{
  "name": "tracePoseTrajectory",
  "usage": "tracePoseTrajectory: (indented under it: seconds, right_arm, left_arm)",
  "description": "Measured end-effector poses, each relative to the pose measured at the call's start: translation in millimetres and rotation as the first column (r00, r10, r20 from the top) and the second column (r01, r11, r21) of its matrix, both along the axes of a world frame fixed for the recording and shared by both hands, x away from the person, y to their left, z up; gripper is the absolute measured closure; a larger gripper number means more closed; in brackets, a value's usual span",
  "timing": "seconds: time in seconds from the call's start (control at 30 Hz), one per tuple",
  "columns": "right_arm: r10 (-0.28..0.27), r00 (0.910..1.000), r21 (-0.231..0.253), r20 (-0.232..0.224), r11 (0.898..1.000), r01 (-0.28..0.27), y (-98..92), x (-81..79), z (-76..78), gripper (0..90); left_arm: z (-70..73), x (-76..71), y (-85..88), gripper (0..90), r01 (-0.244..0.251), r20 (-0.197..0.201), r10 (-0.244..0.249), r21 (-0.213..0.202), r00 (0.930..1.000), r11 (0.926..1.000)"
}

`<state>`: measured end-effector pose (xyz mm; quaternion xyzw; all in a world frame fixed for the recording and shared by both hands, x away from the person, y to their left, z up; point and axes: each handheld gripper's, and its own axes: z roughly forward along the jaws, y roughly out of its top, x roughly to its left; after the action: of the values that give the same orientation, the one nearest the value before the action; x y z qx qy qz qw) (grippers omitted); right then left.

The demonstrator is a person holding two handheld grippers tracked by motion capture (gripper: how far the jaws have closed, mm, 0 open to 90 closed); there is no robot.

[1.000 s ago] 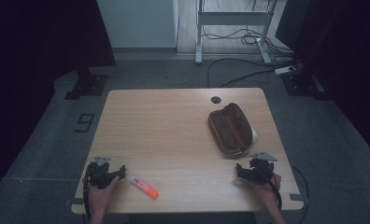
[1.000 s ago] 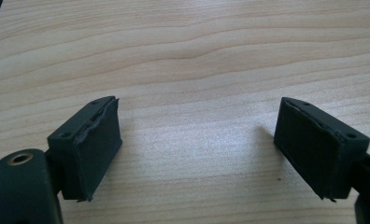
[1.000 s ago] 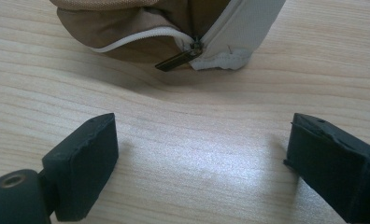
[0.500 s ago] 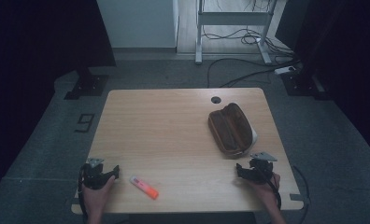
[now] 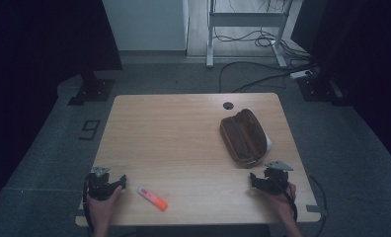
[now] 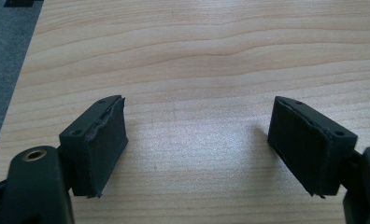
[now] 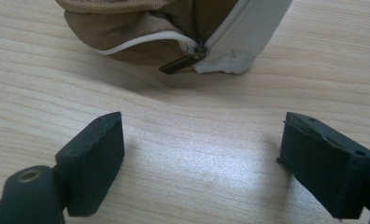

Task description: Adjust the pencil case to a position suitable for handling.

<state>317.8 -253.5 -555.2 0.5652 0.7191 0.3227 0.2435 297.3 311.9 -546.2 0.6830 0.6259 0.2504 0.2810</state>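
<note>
A brown zip pouch (image 5: 243,138) with a white side lies on the right part of the wooden table (image 5: 183,138). My right gripper (image 5: 258,178) rests just in front of its near end. In the right gripper view the pouch (image 7: 141,23) and its metal zip pull (image 7: 181,63) lie a little beyond the gripper (image 7: 202,149), which is open; its jaws have just been closing a little, with bare table between them. An orange and pink marker (image 5: 152,198) lies near the front edge. To its left, my left gripper (image 5: 118,180) is open over bare wood (image 6: 197,140).
A round cable hole (image 5: 227,105) sits at the table's far edge. Beyond the table are a metal desk frame (image 5: 243,19) and cables (image 5: 253,79) on the grey floor. The table's left edge (image 6: 22,93) runs close to my left gripper.
My left gripper has slid slightly left, away from the marker. The right hand, pouch and marker have stayed put.
</note>
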Motion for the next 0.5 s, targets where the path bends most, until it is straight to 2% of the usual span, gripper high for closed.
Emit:
tracePoseTrajectory:
  seconds: [0.17, 0.33, 0.5]
  right_arm:
    - [0.000, 0.9999, 0.009, 0.012, 1.000, 0.000, -5.6, -1.5, 0.5, 21.1]
    - [-0.015, 0.9999, 0.033, 0.007, 0.999, 0.014, -17.4, -0.8, 3.1, 21.8]
    - [-0.030, 0.9985, 0.059, 0.046, 0.998, 0.027, -27.0, -1.5, 11.2, 21.8]
  left_arm:
    - [0.0, 0.3, -0.1, 19.3, 0.000, 0.000, 0.000, 0.000, 1.0000, 1.0000]
    - [0.0, 0.8, -0.5, 19.3, 0.001, 0.001, -0.001, -0.001, 1.0000, 1.0000]
    - [0.0, 1.0, -0.6, 19.3, 0.002, 0.001, -0.002, -0.001, 1.0000, 1.0000]
